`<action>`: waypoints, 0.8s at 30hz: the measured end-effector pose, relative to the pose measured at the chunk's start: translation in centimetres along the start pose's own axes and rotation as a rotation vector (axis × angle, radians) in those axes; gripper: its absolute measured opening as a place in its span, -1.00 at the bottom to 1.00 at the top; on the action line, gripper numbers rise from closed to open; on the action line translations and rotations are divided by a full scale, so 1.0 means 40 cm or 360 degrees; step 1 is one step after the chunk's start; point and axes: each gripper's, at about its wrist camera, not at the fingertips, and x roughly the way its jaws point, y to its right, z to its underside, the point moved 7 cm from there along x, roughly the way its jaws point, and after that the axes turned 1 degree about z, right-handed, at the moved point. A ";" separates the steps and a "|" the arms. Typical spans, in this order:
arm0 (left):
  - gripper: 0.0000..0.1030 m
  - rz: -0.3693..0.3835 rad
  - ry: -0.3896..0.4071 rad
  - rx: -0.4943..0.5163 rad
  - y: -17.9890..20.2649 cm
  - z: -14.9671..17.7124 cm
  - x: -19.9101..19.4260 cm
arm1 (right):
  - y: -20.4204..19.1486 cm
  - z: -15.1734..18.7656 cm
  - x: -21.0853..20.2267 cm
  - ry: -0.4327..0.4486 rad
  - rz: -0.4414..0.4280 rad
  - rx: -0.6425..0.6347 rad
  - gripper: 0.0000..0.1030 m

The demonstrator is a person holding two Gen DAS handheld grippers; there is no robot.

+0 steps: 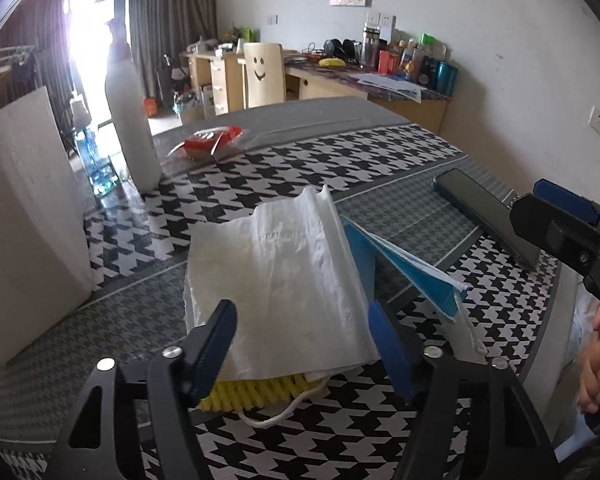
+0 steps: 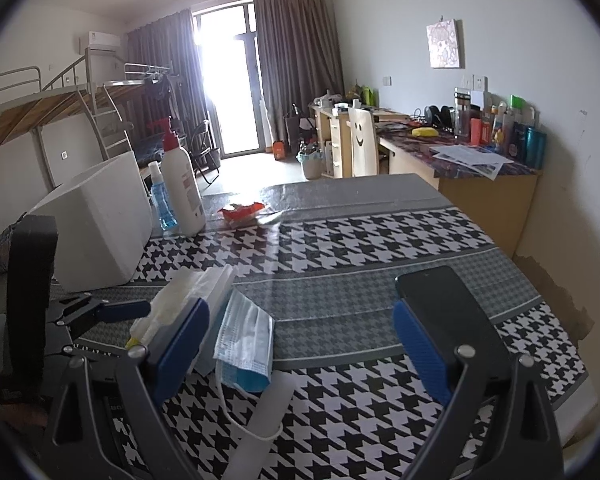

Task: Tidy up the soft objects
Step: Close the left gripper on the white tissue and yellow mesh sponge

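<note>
Left wrist view: the left gripper (image 1: 302, 340) hangs low over a table (image 1: 340, 152) covered in a black-and-white houndstooth cloth. Its two blue-padded fingers stand apart on either side of a small stack, and neither pad visibly presses on it. The top of the stack is a folded white paper towel (image 1: 276, 276); under it a yellow ridged sponge (image 1: 252, 394) pokes out at the near edge, with a white elastic loop beside it. Just right of the paper towel, a blue face mask (image 1: 416, 272) leans tilted against the stack. Further right of the stack lies a dark phone (image 1: 488, 216), and the right gripper (image 1: 560, 216) reaches in from the frame's right edge, above a bare foot on the floor. Left of the stack stands a white box (image 1: 24, 220); behind the stack are a white bottle (image 1: 130, 120) and a red packet (image 1: 210, 142).

Right wrist view: the right gripper (image 2: 300, 344) has its fingers spread wide with nothing clamped between them. The face mask (image 2: 244, 340) lies on the cloth just right of the stack, between the two fingers in this view, its ear loop trailing toward the camera. The phone (image 2: 444, 308) sits behind the right finger, well right of the stack. The left gripper (image 2: 112, 312) comes in from the left against the paper towel (image 2: 184, 296).
</note>
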 end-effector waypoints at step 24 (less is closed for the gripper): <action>-0.79 0.0000 0.0014 -0.0110 -0.078 0.005 -0.057 | -0.028 0.019 0.046 -0.0078 -0.0025 -0.0010 0.85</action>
